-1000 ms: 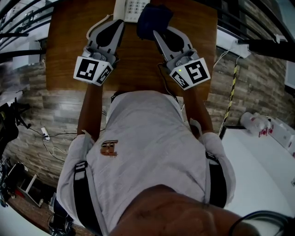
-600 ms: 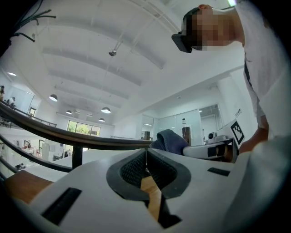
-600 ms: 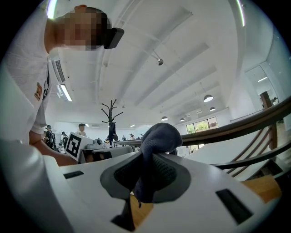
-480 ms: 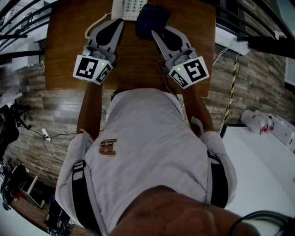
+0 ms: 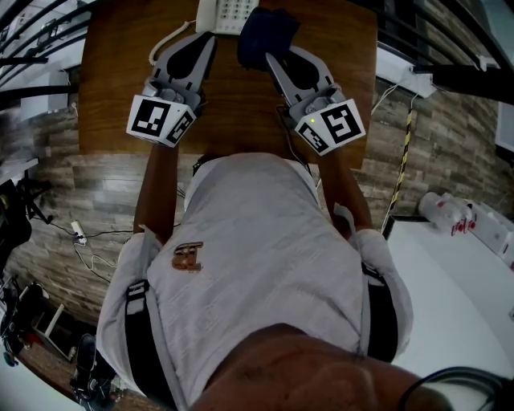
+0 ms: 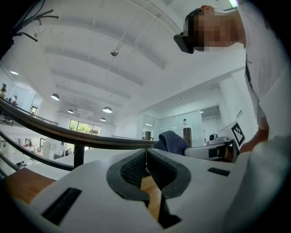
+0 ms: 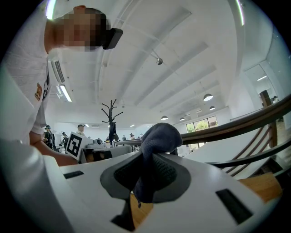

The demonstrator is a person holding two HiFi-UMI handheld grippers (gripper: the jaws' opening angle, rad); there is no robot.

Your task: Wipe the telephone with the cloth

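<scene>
Telephone (image 5: pixel 227 14) – white, keypad showing – sits at the table's (image 5: pixel 112 96) far edge. Just beside it, the right gripper (image 5: pixel 270 54) pinches the dark blue cloth (image 5: pixel 267 32); the left gripper (image 5: pixel 210 40) is closed (holding nothing).

Your cloth (image 7: pixel 153 150) is a dark blue, soft bundle pinched between the fingers of your right gripper (image 7: pixel 146 175). Its bunched end bulges out past the fingertips and a short tail hangs behind them. The telephone (image 5: pixel 226 13) is white with a keypad of small buttons, lying flat just beyond the closed fingertips of your left gripper (image 5: pixel 209 42). Its coiled white cord (image 5: pixel 172 37) runs beside those fingers' left. The cloth sits just beside the telephone's right edge; whether they touch cannot be told.
</scene>
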